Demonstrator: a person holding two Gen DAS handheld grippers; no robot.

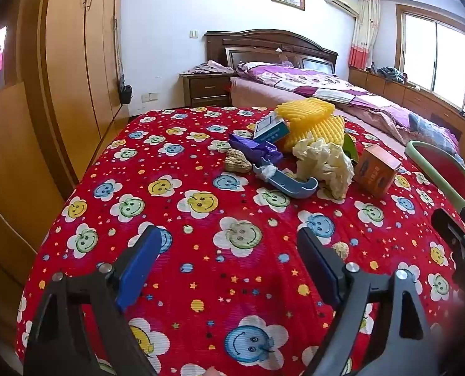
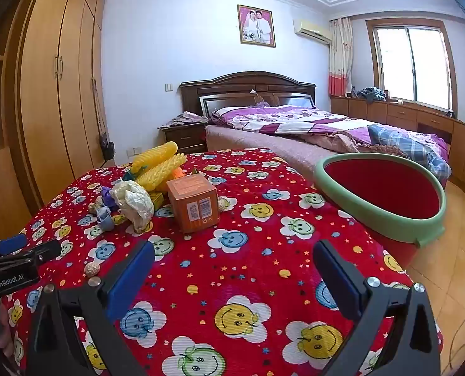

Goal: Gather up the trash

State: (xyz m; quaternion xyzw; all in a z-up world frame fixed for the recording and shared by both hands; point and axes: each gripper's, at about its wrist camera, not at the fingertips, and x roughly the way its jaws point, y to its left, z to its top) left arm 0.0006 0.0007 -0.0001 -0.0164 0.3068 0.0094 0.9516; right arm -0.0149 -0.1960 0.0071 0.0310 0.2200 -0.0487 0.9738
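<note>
A pile of trash lies on the red smiley-face tablecloth (image 1: 201, 163): yellow foam netting (image 1: 310, 119), a white-and-blue box (image 1: 271, 128), purple wrapping (image 1: 254, 148), a blue plastic piece (image 1: 290, 185), crumpled white paper (image 1: 326, 163), an orange box (image 1: 378, 169) and nut shells (image 1: 237, 163). A small shell (image 1: 340, 249) lies near my left gripper (image 1: 229, 244), which is open and empty. My right gripper (image 2: 232, 260) is open and empty, nearer than the orange box (image 2: 193, 202). A green-rimmed red bin (image 2: 379, 194) stands at the table's right edge.
A bed (image 2: 310, 125) with purple bedding stands behind the table. A wooden wardrobe (image 2: 54, 94) runs along the left wall. A nightstand (image 2: 185, 138) stands beside the bed. Low cabinets (image 2: 420, 119) sit under the window.
</note>
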